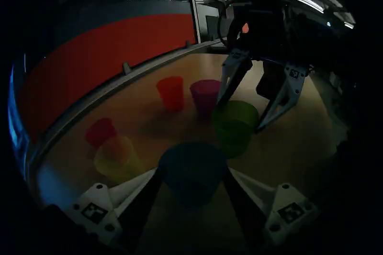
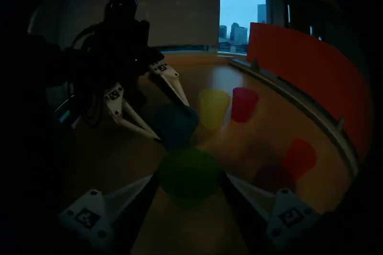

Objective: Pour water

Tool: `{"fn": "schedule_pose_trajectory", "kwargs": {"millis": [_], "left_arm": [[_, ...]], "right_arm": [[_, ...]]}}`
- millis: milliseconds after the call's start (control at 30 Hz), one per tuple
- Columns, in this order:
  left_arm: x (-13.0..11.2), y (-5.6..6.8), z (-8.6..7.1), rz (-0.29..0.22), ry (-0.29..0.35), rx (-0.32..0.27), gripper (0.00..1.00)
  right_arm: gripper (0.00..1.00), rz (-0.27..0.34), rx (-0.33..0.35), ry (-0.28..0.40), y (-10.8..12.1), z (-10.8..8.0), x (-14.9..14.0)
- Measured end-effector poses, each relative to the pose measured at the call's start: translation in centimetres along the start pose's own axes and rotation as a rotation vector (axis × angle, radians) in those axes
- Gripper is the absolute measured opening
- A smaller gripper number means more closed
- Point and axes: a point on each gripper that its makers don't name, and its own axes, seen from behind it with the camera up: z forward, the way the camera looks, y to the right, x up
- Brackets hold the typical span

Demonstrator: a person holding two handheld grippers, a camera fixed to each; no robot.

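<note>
Dim wooden surface (image 1: pixel 297 145), edged by a grey rail (image 1: pixel 91 99) and an orange-red wall panel (image 1: pixel 110 49). Ceiling light strips (image 1: pixel 306 0) glow overhead. A window (image 2: pixel 237 11) shows city towers.

Left hand-held gripper (image 1: pixel 192 171), right hand-held gripper (image 2: pixel 189 175), fingers apart

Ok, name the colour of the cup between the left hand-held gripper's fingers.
Blue cup, clearest in left gripper view.

An office-like workroom is suggested, dimly lit: a long wooden table (image 1: pixel 301 145) is bordered by an orange-red divider panel (image 1: pixel 110 54), strip lights (image 1: pixel 306 1) are mounted overhead, and city towers (image 2: pixel 234 32) are seen through a window (image 2: pixel 242 1).
</note>
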Motion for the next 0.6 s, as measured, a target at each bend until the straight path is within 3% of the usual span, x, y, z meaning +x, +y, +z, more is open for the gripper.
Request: {"fn": "schedule_pose_trajectory", "kwargs": {"millis": [600], "left_arm": [[-0.95,-0.07,-0.56,-0.033,-0.001,-0.002,0.87]], "right_arm": [[1.00,0.018,-0.019,0.006,-0.18,-0.23,-0.34]]}}
